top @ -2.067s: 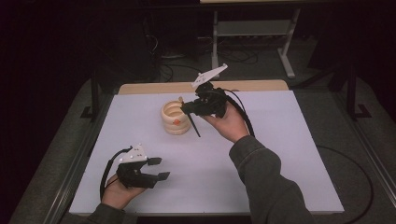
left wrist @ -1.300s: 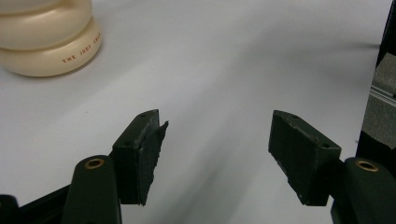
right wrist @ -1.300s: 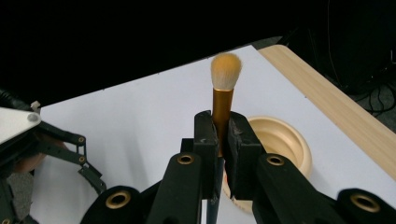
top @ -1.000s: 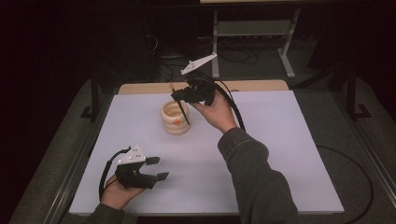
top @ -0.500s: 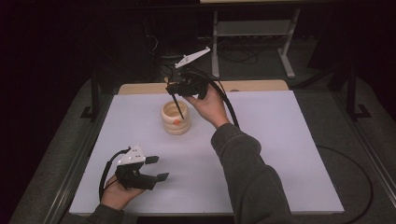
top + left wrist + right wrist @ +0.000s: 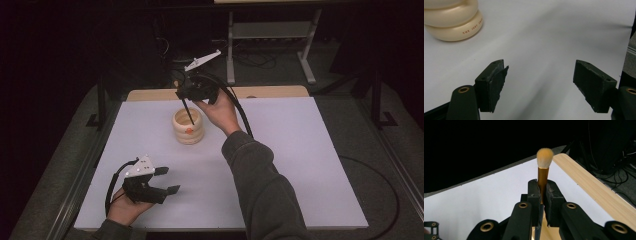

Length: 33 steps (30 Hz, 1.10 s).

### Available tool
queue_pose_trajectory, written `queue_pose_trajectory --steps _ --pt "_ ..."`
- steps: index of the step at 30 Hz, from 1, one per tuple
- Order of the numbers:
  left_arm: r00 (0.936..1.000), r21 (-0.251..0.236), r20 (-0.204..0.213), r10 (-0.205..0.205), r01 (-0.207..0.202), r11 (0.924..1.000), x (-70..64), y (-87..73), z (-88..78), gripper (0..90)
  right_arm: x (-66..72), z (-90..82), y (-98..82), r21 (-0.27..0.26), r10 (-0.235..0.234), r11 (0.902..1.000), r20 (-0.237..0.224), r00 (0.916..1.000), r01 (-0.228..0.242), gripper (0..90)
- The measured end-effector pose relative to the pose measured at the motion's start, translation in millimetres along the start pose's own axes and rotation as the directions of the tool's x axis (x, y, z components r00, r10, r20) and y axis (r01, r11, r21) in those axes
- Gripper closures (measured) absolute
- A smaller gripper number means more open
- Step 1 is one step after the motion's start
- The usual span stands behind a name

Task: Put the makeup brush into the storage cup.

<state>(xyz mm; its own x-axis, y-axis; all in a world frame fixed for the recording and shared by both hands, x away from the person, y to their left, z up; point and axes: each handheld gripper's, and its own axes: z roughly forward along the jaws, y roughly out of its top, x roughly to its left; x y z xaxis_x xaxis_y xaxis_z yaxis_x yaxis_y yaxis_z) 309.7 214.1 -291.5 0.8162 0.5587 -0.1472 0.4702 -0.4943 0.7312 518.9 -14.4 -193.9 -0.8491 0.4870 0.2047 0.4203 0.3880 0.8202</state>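
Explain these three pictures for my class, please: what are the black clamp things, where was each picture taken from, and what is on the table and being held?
There is no robot here. A person sits at a white table and holds a hand-operated clamp, called a gripper, in each hand.

The wide picture comes from a camera fixed above the person, looking down on the table. The other two come from small cameras riding on the grippers, looking out along their black jaws.

On the table stands a cream ribbed pot.

The right gripper is held above that pot. Its jaws are shut on a makeup brush with a gold collar and pale bristles; from above, the dark handle points down into the pot's mouth.

The left gripper waits near the front of the table. Its jaws have just been opening and stand wide with nothing between them.
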Motion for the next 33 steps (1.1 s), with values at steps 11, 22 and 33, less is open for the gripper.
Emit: queue_pose_trajectory --steps 11,22,33 --pt "1.0 0.0 0.004 0.006 -0.006 1.0 0.3 0.8 -0.3 25.0 -2.5 11.4 6.5 -0.002 0.008 1.0 0.026 0.9996 -0.007 82.9" --pt "1.0 0.001 0.006 -0.008 0.008 1.0 1.2 0.7 -1.2 24.9 -14.4 13.7 3.8 -0.017 0.04 0.9991 0.054 0.9978 -0.039 82.7" --pt "1.0 -0.001 0.003 -0.003 0.003 1.0 2.0 0.8 -1.7 24.7 -17.2 19.5 1.0 -0.018 0.053 0.9985 0.048 0.9974 -0.052 82.6"
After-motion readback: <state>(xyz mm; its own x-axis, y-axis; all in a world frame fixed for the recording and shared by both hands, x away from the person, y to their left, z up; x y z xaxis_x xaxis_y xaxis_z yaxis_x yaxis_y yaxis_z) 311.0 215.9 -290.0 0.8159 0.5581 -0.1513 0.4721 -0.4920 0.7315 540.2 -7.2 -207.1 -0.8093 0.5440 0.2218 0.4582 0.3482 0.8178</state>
